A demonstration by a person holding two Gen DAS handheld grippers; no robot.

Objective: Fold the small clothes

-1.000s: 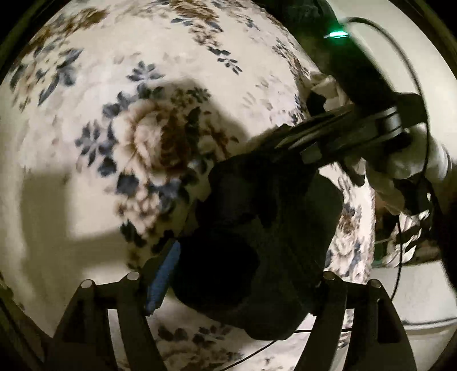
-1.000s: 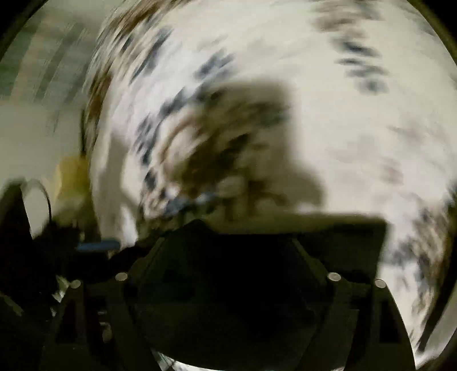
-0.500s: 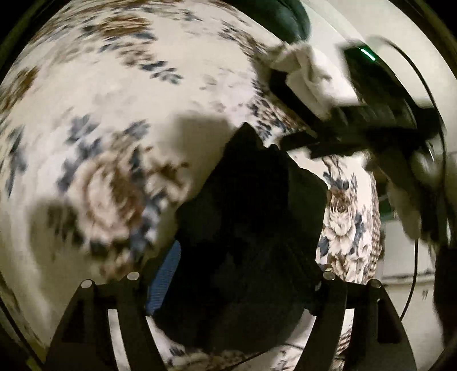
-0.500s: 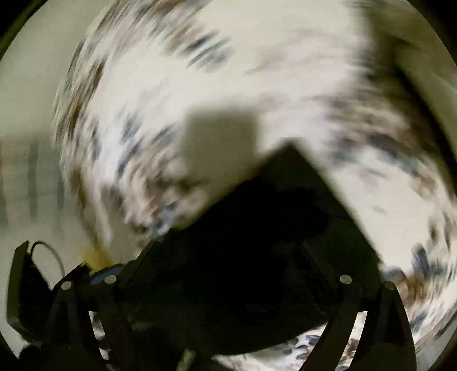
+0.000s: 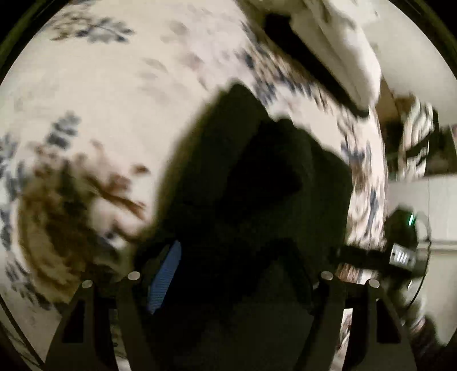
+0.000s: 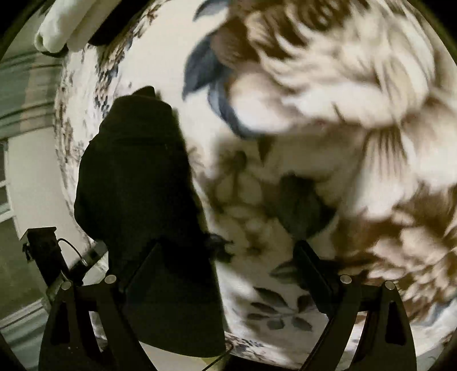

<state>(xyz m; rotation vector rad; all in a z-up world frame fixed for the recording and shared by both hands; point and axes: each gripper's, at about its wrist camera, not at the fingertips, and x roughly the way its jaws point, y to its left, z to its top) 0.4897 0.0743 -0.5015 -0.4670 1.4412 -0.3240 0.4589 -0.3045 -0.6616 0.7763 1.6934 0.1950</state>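
left wrist view first: we see the floral blanket (image 5: 114,120) spread across the left of the frame, and to its right the dark garment (image 5: 251,177) lying bunched on it, one flap lapped over the rest. our left gripper (image 5: 228,285) looks down on the cloth from close above. the cloth fills the gap between its fingers and swallows the tips, so we cannot tell whether that gripper is pinching it or merely hovering spread over it. further right, at the frame's edge, the right gripper (image 5: 400,251) sits low beside the blanket's border.

in the right wrist view the same dark garment (image 6: 137,171) lies at the left, near the blanket's (image 6: 285,199) edge, its near end draped over the left finger of the right gripper (image 6: 225,271). that gripper's fingers stand wide apart with only floral blanket between them, so it holds nothing.

we judge the fold as partly done: the piece seems doubled over once, though blur and darkness hide its creases. squaring the edges and a further fold probably remain. white folded cloth (image 6: 65,25) rests at the blanket's far end.
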